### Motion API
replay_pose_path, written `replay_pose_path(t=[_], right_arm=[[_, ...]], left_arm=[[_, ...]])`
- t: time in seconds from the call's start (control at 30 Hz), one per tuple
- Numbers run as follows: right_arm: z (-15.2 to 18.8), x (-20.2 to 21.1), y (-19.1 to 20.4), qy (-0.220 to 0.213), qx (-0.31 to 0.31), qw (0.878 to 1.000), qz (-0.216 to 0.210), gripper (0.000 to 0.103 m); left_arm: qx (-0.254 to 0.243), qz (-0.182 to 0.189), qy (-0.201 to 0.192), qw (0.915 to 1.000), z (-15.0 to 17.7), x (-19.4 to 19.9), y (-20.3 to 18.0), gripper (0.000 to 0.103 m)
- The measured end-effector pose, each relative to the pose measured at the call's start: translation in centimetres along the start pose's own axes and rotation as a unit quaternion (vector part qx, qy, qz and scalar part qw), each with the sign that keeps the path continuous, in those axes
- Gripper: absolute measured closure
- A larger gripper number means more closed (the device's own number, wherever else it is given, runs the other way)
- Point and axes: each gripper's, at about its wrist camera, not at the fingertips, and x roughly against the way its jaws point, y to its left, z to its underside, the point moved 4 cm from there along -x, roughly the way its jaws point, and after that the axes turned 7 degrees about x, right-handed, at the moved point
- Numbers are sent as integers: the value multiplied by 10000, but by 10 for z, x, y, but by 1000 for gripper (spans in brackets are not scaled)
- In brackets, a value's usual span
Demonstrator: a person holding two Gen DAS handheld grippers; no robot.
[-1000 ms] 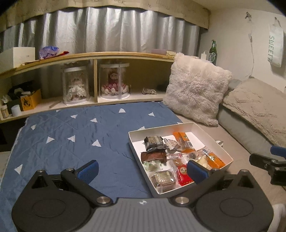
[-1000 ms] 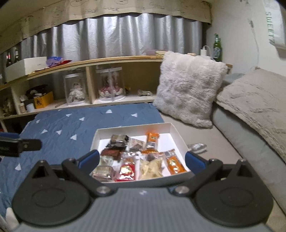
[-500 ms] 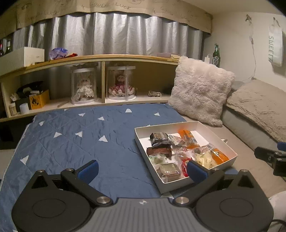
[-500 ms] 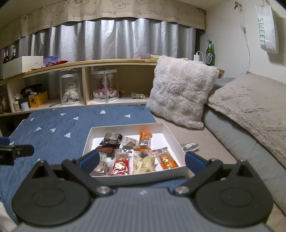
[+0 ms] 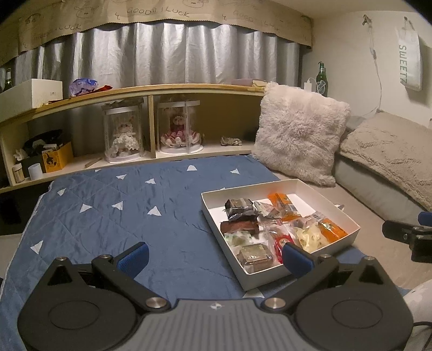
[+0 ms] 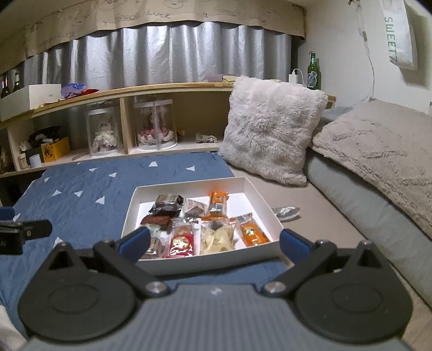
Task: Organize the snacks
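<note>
Bed, blue quilt (image 5: 113, 216) | both tongs spread and empty: left tongs (image 5: 213, 256), right tongs (image 6: 213, 243) | white box (image 6: 259, 201) of snacks just ahead of your right tongs | step looks nearly finished | next: silver wrapper (image 6: 286, 212) beyond the box, likely.

Both claws have risen and drawn back from the box (image 6: 263, 206). The left claw (image 5: 214, 256) has swung left, leaving the box further right in its view. More curtain valance (image 5: 162, 13) is visible.
</note>
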Motion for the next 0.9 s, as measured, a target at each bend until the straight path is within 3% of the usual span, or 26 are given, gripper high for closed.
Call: replay_pose_path(t=[0.9], right_arm=[[4, 1, 5, 23, 70, 10000, 9, 1]], left_arm=[[20, 24, 8, 10000, 1, 0, -3, 0]])
